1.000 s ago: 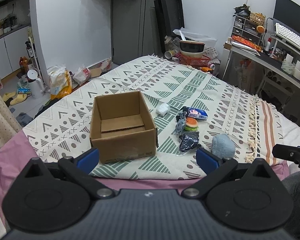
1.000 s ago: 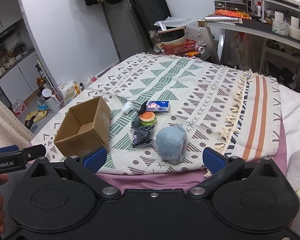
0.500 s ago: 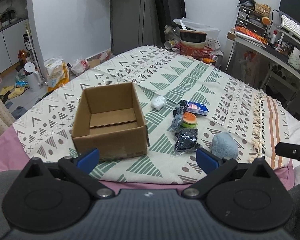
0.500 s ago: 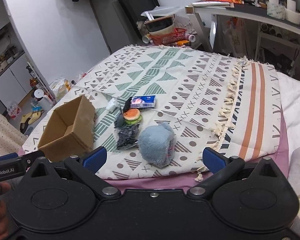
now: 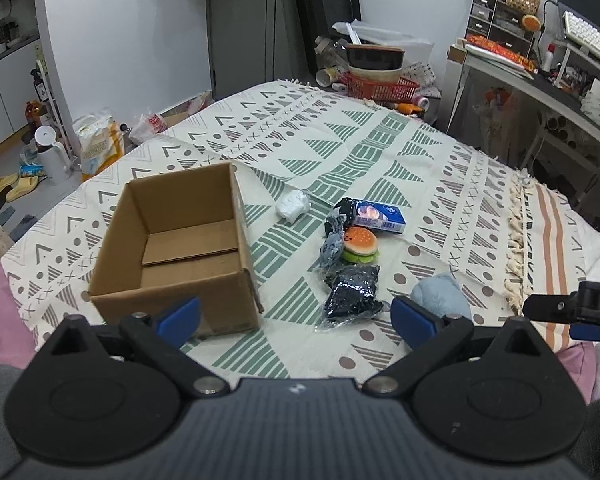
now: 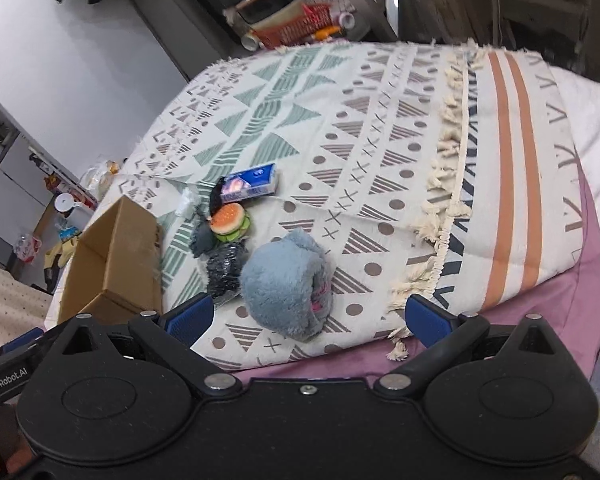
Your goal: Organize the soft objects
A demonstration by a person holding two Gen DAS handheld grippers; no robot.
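Right hand-held gripper (image 6: 309, 316) has closed in on the blue plush toy (image 6: 286, 304) over the last second; the toy now sits larger and nearer its spread, empty fingers, near the bed's front edge. Left hand-held gripper (image 5: 296, 318), also wide apart and holding nothing, has drawn nearer the cardboard box (image 5: 180, 248), which lies empty on the patterned blanket (image 5: 380, 152). A first pick looks imminent; nothing is packed yet.

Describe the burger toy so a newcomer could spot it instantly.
Start at the open cardboard box on the patterned blanket. In the cluster to its right, the burger toy lies between a blue packet and a black bag, the only orange-and-green piece there.
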